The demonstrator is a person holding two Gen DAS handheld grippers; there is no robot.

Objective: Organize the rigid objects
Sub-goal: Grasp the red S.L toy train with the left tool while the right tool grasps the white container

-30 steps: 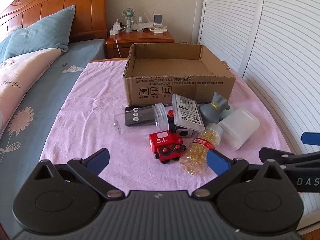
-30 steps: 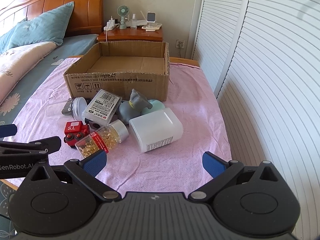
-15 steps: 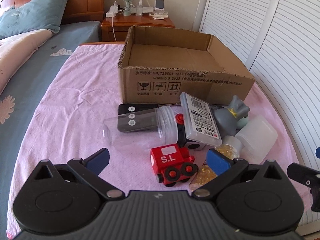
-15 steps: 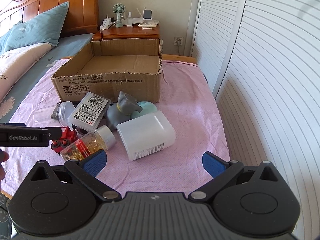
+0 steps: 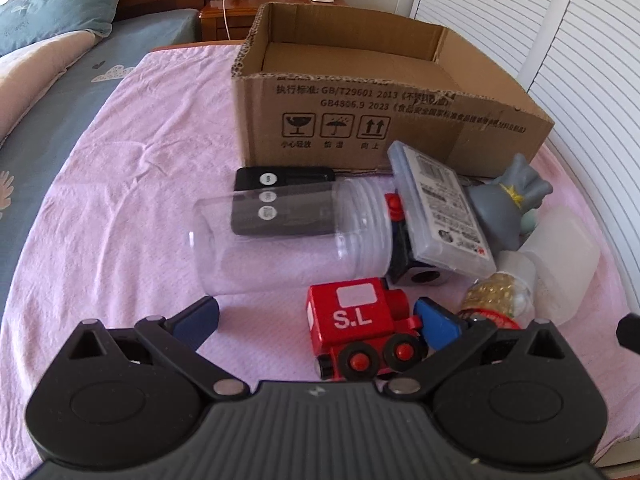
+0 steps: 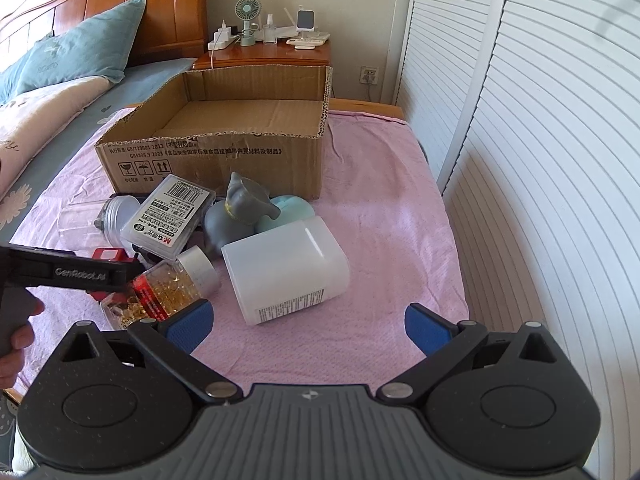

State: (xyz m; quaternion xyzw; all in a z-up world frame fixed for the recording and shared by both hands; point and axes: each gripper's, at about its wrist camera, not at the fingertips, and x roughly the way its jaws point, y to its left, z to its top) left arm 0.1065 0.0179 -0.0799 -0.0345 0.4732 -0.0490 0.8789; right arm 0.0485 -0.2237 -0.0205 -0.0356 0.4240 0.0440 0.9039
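Note:
A pile of rigid objects lies on the pink cloth (image 5: 120, 208) before an open, empty cardboard box (image 5: 360, 120). My left gripper (image 5: 316, 320) is open, low over the cloth; a red toy train (image 5: 360, 324) marked "S.L" sits between its fingers, close to the right one. Beyond lie a clear jar (image 5: 288, 236) on its side, a black remote (image 5: 280, 184), a grey plastic case (image 5: 436, 204), a grey toy figure (image 5: 508, 204) and a capsule bottle (image 5: 496, 296). My right gripper (image 6: 306, 328) is open and empty, just short of a white plastic bottle (image 6: 284, 268).
The cardboard box (image 6: 224, 140) stands at the far side of the cloth. A bed with pillows (image 6: 72, 56) lies to the left, a nightstand (image 6: 272, 48) with a fan behind, louvred doors (image 6: 540, 160) to the right. The left gripper's body (image 6: 68, 272) crosses the right wrist view at left.
My left gripper has moved forward and down to the pile, so the red train now sits between its fingers. My right gripper has crept slightly toward the white bottle.

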